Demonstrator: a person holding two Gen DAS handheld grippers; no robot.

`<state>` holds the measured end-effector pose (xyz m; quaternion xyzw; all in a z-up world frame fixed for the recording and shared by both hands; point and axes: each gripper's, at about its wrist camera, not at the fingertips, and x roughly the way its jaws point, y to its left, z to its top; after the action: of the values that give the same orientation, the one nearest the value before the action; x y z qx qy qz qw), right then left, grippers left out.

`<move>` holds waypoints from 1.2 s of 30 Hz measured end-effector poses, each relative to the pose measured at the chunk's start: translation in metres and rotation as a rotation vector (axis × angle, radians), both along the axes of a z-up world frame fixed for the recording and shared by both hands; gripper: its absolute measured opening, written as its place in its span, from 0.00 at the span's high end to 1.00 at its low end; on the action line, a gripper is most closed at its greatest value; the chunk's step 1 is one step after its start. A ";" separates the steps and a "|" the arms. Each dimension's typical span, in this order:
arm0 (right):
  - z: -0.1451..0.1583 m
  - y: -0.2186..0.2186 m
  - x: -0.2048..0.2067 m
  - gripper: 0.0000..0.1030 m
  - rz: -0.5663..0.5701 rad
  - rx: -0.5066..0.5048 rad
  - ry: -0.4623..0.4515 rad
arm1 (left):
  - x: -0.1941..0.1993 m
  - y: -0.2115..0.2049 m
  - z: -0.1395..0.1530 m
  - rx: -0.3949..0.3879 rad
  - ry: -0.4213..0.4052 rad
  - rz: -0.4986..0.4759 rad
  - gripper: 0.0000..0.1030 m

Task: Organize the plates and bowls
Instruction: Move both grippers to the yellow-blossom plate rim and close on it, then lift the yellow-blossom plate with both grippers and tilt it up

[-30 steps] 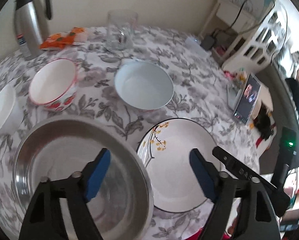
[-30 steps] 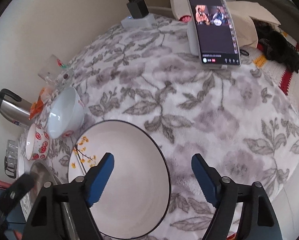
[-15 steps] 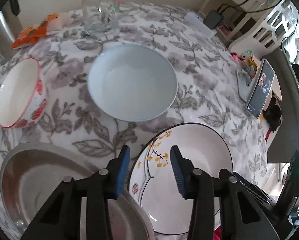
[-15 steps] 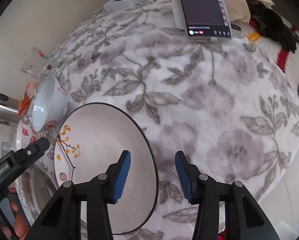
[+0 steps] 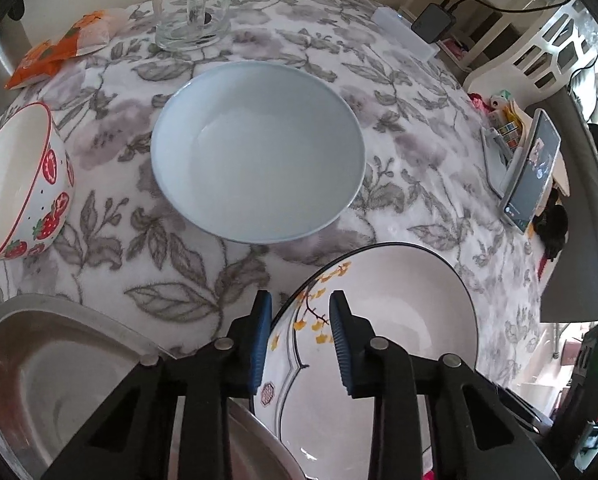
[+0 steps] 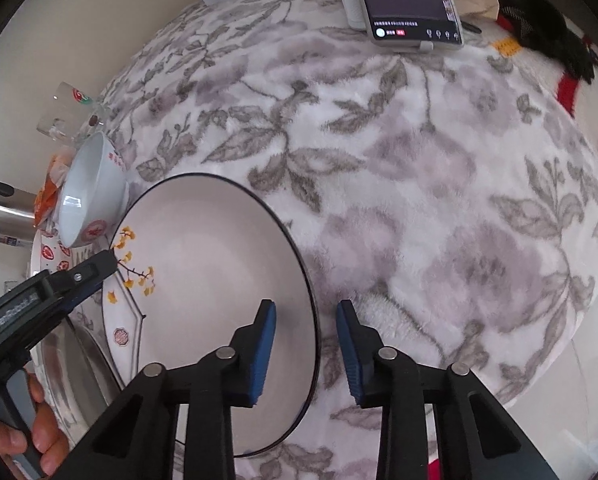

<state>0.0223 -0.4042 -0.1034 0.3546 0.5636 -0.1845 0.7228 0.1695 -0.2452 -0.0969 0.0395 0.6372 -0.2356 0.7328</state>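
- I see soft, even daylight in both wrist views; shadows stay faint.
- A small glare patch sits inside the pale blue bowl (image 6: 83,196).
- Fisheye bending curves the patterned counter (image 5: 399,92) into a dome, with dark corners.
- Focus is sharp centrally and softens toward the rims.

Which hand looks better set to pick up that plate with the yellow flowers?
Probably right. The right tool, jaws just closing, straddles the flower plate at its rim beside open tablecloth. The left tool, closing too, straddles the opposite rim, crowded by the steel basin.
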 end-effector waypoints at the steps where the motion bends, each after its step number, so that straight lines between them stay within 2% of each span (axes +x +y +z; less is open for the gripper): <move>1: 0.000 0.000 -0.001 0.70 -0.001 0.006 -0.001 | 0.000 -0.001 -0.001 0.005 -0.005 -0.005 0.72; 11: -0.002 0.010 -0.005 0.79 -0.018 0.032 -0.001 | 0.002 -0.003 -0.003 0.004 -0.029 -0.019 0.82; 23: 0.002 -0.007 -0.009 0.84 -0.084 0.062 -0.051 | 0.003 -0.002 -0.003 -0.029 -0.028 -0.022 0.83; 25: 0.005 -0.012 -0.011 0.88 -0.100 0.043 -0.058 | 0.002 -0.003 -0.001 -0.032 -0.029 -0.023 0.83; 28: 0.012 -0.016 -0.010 0.88 -0.097 0.013 -0.077 | 0.001 -0.004 0.000 -0.027 -0.033 -0.029 0.83; 36: 0.003 -0.012 -0.011 0.88 -0.076 0.035 -0.054 | 0.003 -0.003 -0.003 -0.039 -0.022 -0.025 0.83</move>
<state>0.0110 -0.4159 -0.1000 0.3933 0.5332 -0.1920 0.7240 0.1720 -0.2482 -0.0994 0.0357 0.6239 -0.2568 0.7372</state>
